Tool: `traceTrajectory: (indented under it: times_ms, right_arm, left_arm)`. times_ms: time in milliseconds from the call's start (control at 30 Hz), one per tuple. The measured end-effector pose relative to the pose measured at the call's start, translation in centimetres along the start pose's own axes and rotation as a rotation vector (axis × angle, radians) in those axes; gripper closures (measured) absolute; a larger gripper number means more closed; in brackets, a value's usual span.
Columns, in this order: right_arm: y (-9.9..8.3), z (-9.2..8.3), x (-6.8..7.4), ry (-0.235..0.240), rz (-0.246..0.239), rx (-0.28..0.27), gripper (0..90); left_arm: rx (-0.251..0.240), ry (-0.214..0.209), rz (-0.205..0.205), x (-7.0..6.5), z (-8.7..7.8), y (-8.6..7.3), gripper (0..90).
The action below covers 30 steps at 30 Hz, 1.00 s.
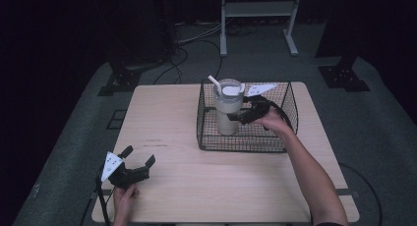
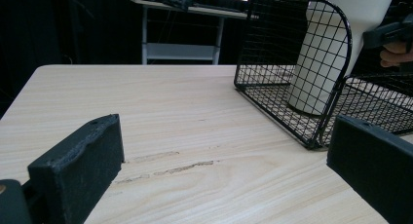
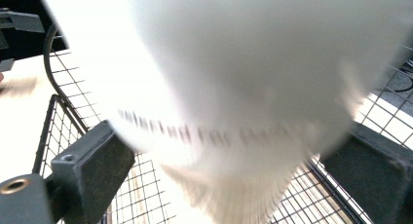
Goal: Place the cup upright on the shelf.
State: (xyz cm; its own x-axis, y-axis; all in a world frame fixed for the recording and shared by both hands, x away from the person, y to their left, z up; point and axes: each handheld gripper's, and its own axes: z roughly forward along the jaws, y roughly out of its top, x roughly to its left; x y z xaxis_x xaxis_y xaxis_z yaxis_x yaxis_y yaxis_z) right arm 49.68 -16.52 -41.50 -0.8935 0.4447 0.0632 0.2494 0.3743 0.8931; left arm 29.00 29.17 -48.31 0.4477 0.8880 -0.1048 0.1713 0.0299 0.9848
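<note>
A pale wooden table [image 1: 216, 182] carries a black wire-mesh basket [image 1: 246, 142] at its far right, whose walls ring a tall cream tumbler with lid and white straw [image 1: 228, 108] standing upright inside. The right gripper [image 1: 239, 116] reaches over the basket's rim, jaws spread around the tumbler's body. The left gripper [image 1: 140, 157] rests near the front left edge, jaws spread, holding nothing.

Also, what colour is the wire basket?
Black: the wire basket shows best in the left gripper view.

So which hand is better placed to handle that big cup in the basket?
Right. Its claw has a jaw on each side of the cream tumbler with a straw inside the black wire basket; the left claw hangs open far off.
</note>
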Motion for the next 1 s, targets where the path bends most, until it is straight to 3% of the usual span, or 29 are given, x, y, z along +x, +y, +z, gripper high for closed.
traceTrajectory:
  times_ms: [367,700,800,1000]
  right_arm:
    - [0.0,-1.5,0.2,-0.025,-0.001,0.003,5.1]
    - [0.0,-4.2,0.4,-0.056,0.041,0.014,5.5]
    - [0.0,-5.0,0.5,-0.039,0.068,0.005,5.8]
    - [0.2,-6.1,0.8,-0.054,0.082,0.015,5.8]
  left_arm:
    - [0.001,0.002,0.001,0.0,0.0,0.0,0.0]
    - [-0.002,0.002,0.0,-0.1,0.0,0.0,0.0]
    - [-0.002,0.004,0.001,-0.1,0.0,0.0,0.0]
    - [-0.001,0.004,0.001,-0.1,0.0,0.0,0.0]
